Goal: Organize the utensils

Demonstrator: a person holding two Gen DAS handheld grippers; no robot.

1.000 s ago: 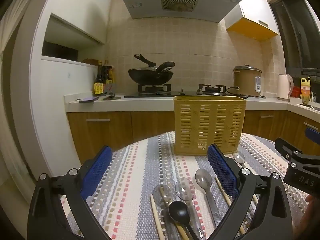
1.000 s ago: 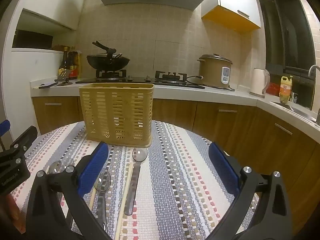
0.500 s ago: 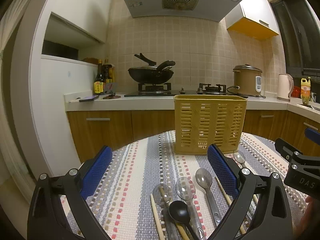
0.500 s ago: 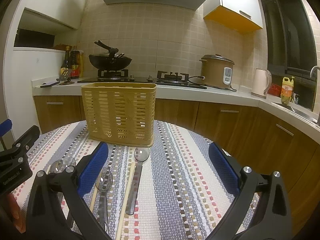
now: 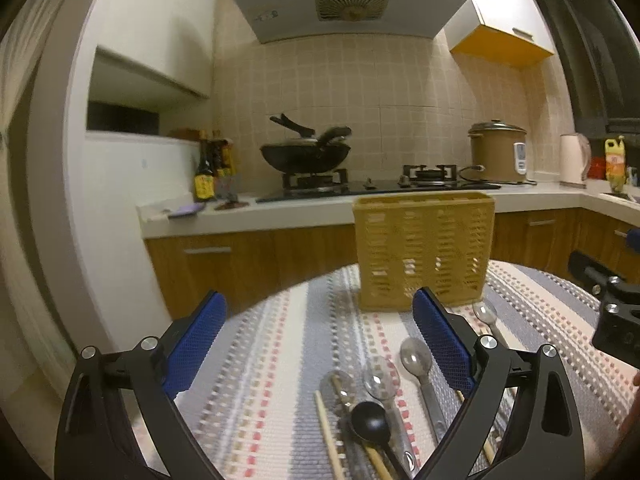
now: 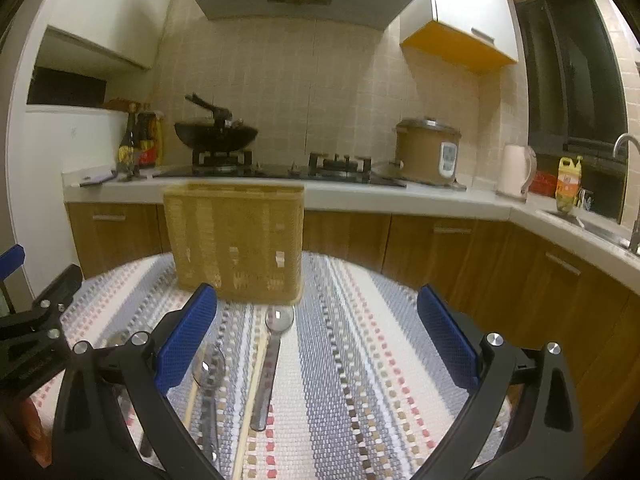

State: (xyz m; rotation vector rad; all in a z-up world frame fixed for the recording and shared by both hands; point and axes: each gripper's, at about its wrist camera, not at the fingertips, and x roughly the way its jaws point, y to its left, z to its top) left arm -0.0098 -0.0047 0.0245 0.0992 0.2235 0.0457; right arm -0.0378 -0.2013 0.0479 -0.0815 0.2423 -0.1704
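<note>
Left gripper (image 5: 320, 344) hangs over the near part of the table w/ jaws spread wide, nothing between the blue pads (image 5: 442, 342). Right gripper (image 6: 318, 338) same: spread wide, holding nothing, above the striped cloth (image 6: 360, 380). Each unit shows at the edge of the other's view, left one at far left of the right cam, right one at far right of the left cam. Utensils lie loose on the cloth (image 5: 272, 360), handles toward the cams, bowls toward the basket. Left view: black spoon (image 5: 370, 420) nearest, lying among the clear spoons; clear spoon (image 5: 381, 372) just behind it, another clear one partly under chopsticks to its left, metal spoon (image 5: 416, 356) to the right, one more spoon (image 5: 485, 313) close to the basket foot. Wooden chopstick (image 5: 330, 436) runs along the left of the bunch; more sticks partly hidden by the right finger. Right view: metal spoon (image 6: 272, 356) lies alone near centre, bowl just short of the basket; chopstick (image 6: 252, 396) just beside it on the left; second spoon (image 6: 208, 368) next to the left pad. Yellow slotted basket (image 5: 424, 252) stands upright at the far side of the table, on the cloth; contents can't tell through the slots, view blurred. Behind: counter w/ wok (image 5: 306, 152) on the hob, rice cooker (image 5: 498, 152), kettle (image 5: 574, 158), sauce bottles (image 5: 206, 172).
</note>
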